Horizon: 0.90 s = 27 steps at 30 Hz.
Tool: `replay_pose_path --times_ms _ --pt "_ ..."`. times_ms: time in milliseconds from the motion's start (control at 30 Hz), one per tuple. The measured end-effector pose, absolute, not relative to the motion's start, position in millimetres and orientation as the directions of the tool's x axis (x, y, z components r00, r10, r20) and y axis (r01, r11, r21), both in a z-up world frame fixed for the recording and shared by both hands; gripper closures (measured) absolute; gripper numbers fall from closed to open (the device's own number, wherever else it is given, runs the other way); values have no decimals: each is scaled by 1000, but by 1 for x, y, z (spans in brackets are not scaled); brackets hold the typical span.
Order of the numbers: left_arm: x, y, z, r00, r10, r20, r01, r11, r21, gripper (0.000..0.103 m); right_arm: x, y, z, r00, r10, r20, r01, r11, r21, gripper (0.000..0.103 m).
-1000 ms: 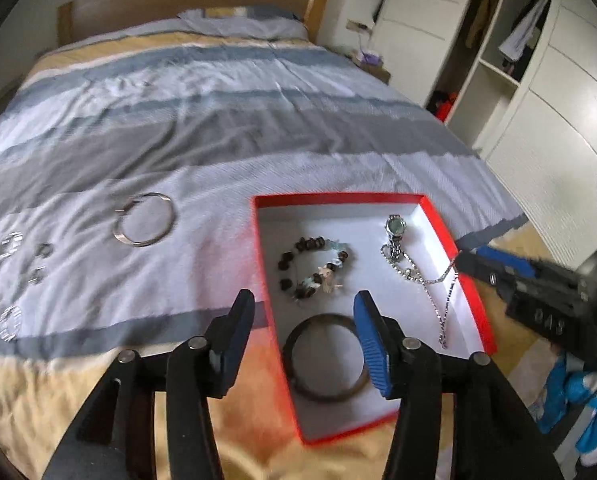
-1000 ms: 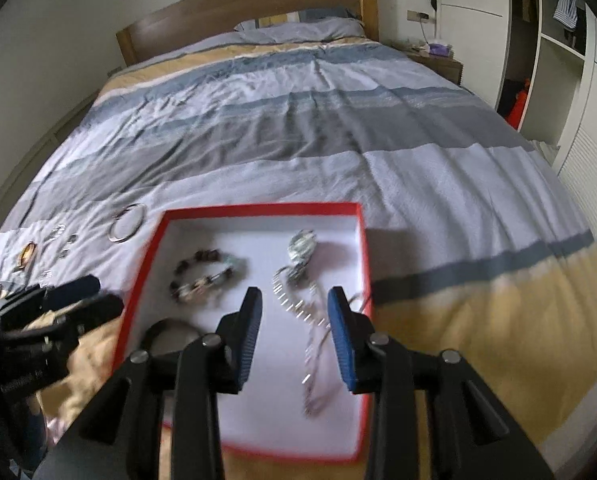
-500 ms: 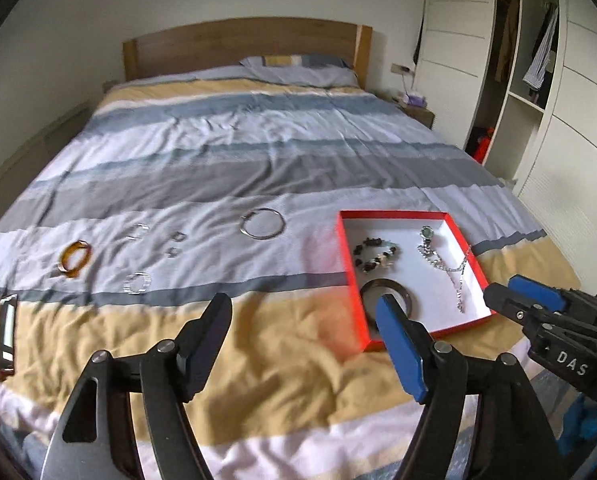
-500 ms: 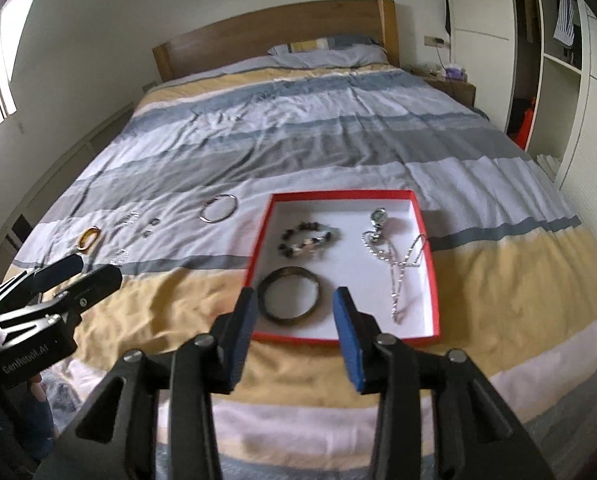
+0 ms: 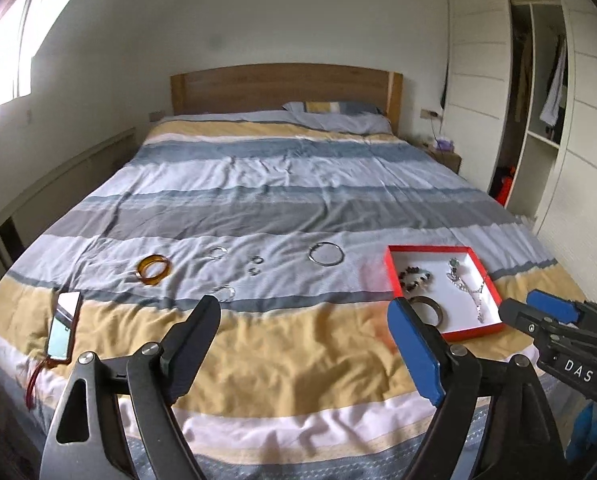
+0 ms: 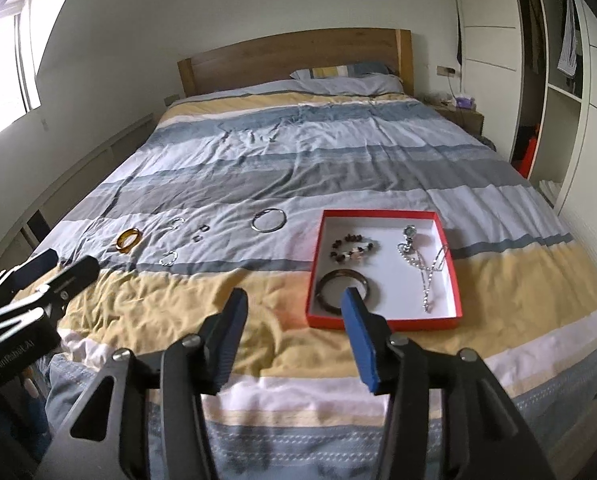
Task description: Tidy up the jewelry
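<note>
Both the left hand-held gripper [image 5: 302,316] and the right hand-held gripper [image 6: 294,300] hang open and empty over the bed's foot. Beyond, the red-rimmed white tray [image 6: 318,252] holds three pieces; the amber bangle [image 6: 128,239], thin silver hoop [image 6: 269,221] and small silver rings [image 6: 168,258] lie on the soft striped duvet [image 6: 298,160], where tiny rings could sink into folds and slip the jaws.

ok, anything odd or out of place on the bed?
A phone lies on the bedspread at its left edge, the only non-jewelry item. An amber bangle, silver hoop and small rings lie outside the red box.
</note>
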<state>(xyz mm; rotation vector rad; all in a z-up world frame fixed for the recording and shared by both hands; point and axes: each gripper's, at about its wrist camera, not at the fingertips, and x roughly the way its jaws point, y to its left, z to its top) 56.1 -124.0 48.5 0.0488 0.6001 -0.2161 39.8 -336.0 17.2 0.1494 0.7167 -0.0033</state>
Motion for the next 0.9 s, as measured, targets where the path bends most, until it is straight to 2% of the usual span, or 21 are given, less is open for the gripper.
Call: replay_pose_path --times_ms 433,500,900 --pt "4 -62 71 863 -135 -487 130 991 -44 15 -6 -287 37 795 27 -606 43 994 101 48" --pt "-5 -55 77 880 -117 -461 111 993 -39 12 -12 -280 42 803 27 -595 33 995 90 46" --pt "-30 -32 92 915 -54 -400 43 998 -37 9 -34 -254 61 837 57 -544 -24 997 68 46"
